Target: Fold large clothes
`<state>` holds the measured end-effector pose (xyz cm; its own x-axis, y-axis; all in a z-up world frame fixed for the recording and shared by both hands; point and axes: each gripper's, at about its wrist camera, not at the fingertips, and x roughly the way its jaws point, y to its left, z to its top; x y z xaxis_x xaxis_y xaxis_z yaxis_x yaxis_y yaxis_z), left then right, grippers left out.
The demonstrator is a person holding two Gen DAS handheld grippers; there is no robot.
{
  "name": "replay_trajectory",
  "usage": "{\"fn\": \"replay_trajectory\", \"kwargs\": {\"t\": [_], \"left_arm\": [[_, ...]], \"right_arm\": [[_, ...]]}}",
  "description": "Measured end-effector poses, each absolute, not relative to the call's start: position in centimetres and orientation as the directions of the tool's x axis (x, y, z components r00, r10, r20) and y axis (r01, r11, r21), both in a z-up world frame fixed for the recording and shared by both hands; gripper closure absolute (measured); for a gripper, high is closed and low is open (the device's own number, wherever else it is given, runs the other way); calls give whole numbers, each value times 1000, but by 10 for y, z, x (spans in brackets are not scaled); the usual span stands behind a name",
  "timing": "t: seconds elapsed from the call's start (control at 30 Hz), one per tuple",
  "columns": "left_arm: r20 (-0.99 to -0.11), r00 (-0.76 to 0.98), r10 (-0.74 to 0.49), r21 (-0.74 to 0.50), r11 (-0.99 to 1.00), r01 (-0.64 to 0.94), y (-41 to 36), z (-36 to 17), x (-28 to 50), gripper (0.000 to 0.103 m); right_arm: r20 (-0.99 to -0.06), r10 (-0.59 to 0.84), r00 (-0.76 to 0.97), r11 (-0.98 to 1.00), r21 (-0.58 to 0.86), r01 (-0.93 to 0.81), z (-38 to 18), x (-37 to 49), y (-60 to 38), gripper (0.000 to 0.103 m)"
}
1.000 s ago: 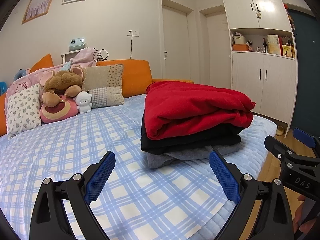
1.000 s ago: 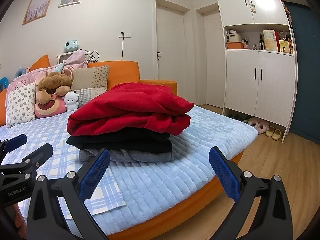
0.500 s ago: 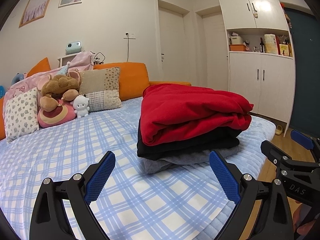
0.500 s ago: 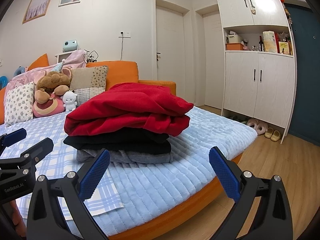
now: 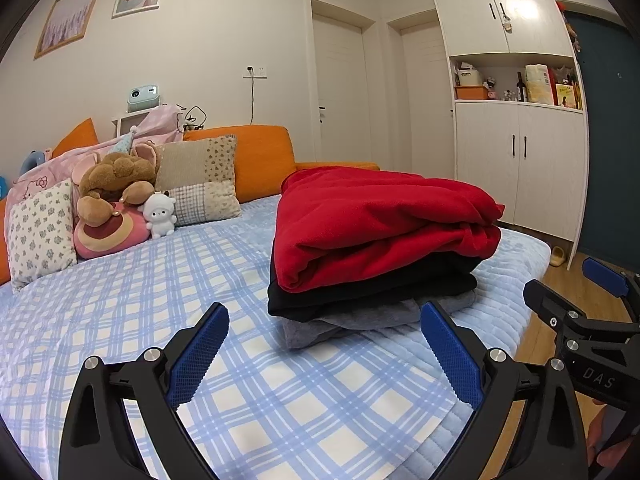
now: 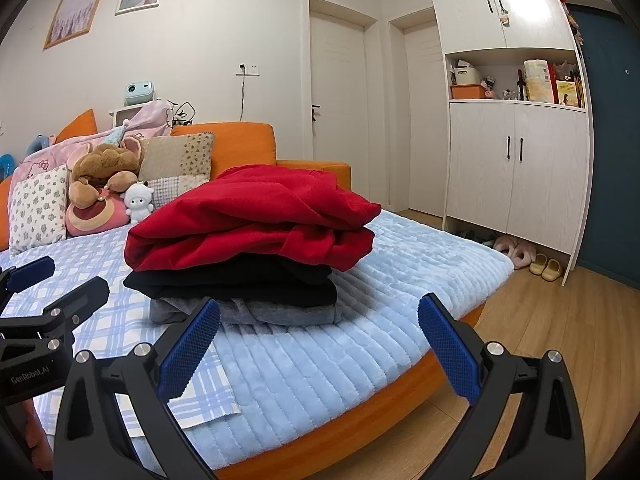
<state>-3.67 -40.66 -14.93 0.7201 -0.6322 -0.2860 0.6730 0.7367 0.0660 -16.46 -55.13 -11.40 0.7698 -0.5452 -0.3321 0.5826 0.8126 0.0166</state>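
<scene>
stack: red garment [image 5: 380, 220] on black, grey, long axis probably along bed [image 5: 120, 320] foot edge | left gripper [image 5: 324, 354], right gripper [image 6: 318, 346]: jaws spread, empty

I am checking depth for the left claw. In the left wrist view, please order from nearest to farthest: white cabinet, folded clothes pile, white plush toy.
1. Folded clothes pile, just ahead, slightly right.
2. White plush toy, farther, ahead left by the pillows.
3. White cabinet, farthest, beyond the bed's right side.

Ahead of you the stack of clothes [image 5: 380, 240] blocks the way; open bed [image 5: 120, 312] lies left, pillows [image 5: 38, 232] crowd its far end.
</scene>
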Motion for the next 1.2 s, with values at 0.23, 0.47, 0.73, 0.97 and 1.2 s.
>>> {"fn": "replay_trajectory", "kwargs": {"t": [0.23,0.47,0.73,0.97,1.2], "left_arm": [[-288,716,-636,66,733,677,-408,-149,-36,3],[-289,717,-634,51,738,673,-407,-146,-31,3],[-322,714,-622,44,743,668,-411,-148,-25,3],[-334,711,-619,47,742,668,-415,-151,-24,3],[-317,710,-629,55,735,676,-414,-151,-28,3]], "right_arm": [[-332,-544,771,813,19,582,-115,-164,-552,5],[-329,-548,769,813,6,582,-114,-161,-552,5],[-339,-543,769,813,20,582,-117,-160,-553,5],[-345,-539,768,815,15,579,-118,-159,-552,5],[-339,-544,767,812,19,584,-117,-160,-554,5]]}}
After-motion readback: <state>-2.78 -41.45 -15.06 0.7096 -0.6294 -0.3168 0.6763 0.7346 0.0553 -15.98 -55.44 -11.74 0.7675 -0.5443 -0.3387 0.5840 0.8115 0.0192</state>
